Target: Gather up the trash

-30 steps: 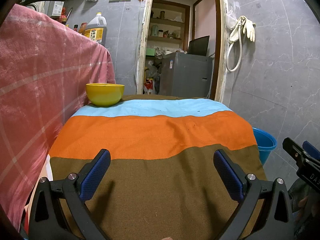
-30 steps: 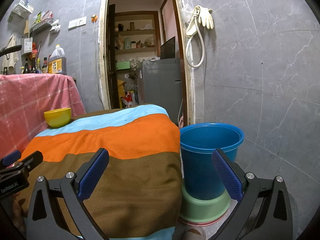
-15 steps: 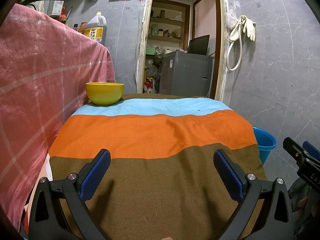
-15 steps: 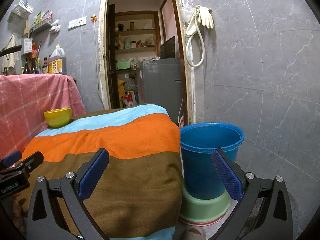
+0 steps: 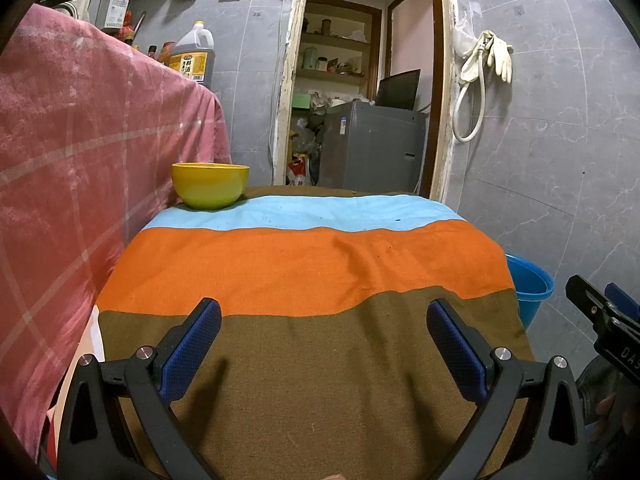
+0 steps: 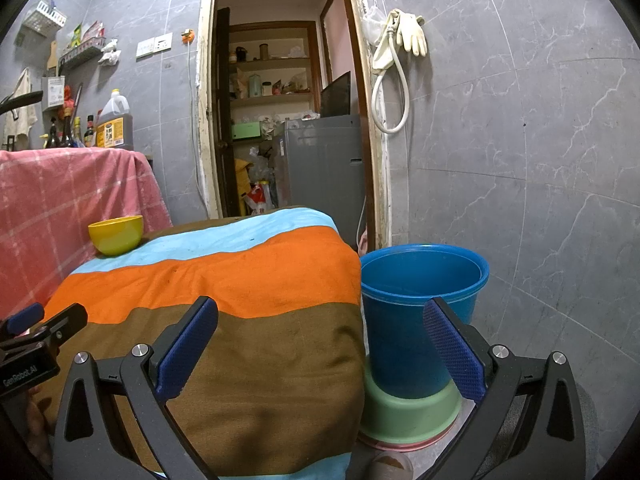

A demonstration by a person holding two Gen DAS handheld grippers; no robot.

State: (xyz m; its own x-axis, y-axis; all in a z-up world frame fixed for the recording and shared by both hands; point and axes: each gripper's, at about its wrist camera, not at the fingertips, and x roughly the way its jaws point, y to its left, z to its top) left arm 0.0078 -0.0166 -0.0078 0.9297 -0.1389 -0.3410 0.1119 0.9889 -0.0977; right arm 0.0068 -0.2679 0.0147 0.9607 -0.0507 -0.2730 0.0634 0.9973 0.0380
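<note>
Once looked for in the right wrist view, found the blue bucket (image 6: 396, 344) upright on the floor, just beside the right edge of the tabletop (image 6: 260, 380) and seated in a green basin (image 6: 408, 412). Caught only a slice of its rim past the right edge in the left wrist view. Could not make out its contents.

Held the right claw (image 6: 320, 308) spread wide and gripping nothing, with one blue pad (image 6: 188, 340) over the brown stripe and the other in front of the bucket wall. Held the left claw (image 5: 324, 306) just as wide and just as empty, low over the near brown band of the striped cloth (image 5: 300, 264) covering the tabletop. Glimpsed each claw at the edge of the other's view, well apart.

Farther along the cloth, past the orange band, noted a yellow bowl (image 5: 210, 186) upright on the pale blue stripe at the far left corner, close against a pink checked cloth (image 5: 80, 140) draped over something taller. Above that drape, picked out a large amber jug (image 5: 194, 58) among smaller bottles. Beyond the tabletop, looked through an open doorway at a grey cabinet (image 5: 372, 148) and cluttered shelves. Right of the door frame, spotted pale rubber gloves (image 5: 500, 54) and a looped hose (image 5: 470, 112) hung on the grey tiled wall.
</note>
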